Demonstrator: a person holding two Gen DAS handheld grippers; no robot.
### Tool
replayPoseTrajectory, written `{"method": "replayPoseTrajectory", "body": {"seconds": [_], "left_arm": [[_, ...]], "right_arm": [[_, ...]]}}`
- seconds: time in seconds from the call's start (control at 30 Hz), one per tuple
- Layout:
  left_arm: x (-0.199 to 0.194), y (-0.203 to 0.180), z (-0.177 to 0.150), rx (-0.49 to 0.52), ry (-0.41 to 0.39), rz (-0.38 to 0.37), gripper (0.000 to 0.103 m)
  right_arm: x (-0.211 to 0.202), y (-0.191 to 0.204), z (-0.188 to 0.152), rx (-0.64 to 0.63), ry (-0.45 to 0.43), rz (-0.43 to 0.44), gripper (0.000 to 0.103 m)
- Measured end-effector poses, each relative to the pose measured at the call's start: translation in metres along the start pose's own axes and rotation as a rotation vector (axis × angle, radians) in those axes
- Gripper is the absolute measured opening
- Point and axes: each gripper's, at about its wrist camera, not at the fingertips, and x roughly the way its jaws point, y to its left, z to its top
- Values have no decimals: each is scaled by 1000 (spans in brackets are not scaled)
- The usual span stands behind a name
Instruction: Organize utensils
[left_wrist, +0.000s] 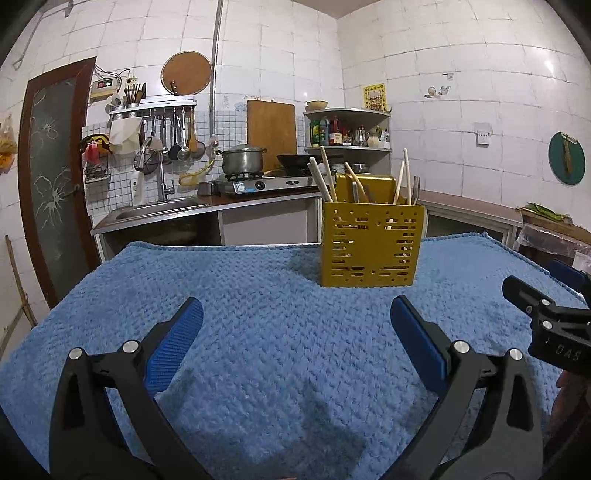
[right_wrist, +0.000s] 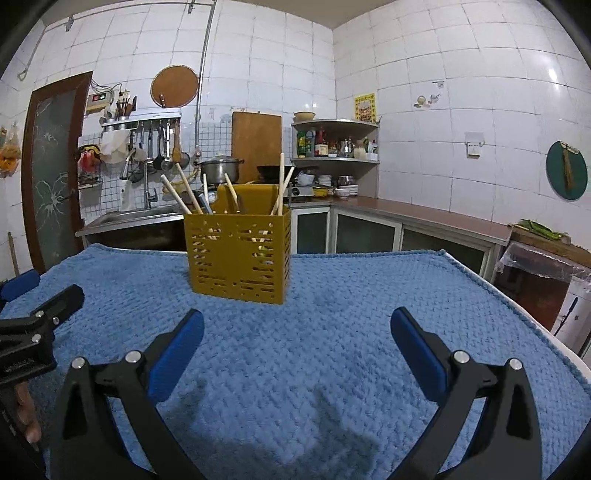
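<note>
Utensils (left_wrist: 328, 177): wooden chopsticks and metal cutlery, standing near-upright, long axes vertical, tops leaning outward, inside yellow perforated holder (left_wrist: 371, 245) on blue towel (left_wrist: 221, 295) over table. Holder stood ahead and right of left hand-held gripper (left_wrist: 296, 321), ahead and left of right hand-held gripper (right_wrist: 297, 330), well apart from both; neither judged clearly nearer. Both hand-held grippers: fingers spread apart, holding nothing. No loose utensil visible on towel.
</note>
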Motion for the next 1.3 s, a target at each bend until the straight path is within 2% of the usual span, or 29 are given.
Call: {"method": "replayPoseTrajectory", "body": {"seconds": [1.3], "left_arm": [[-2,1,0,12,-13,5,98]], "right_arm": [[4,-4,-2,32,22,-21,99]]}}
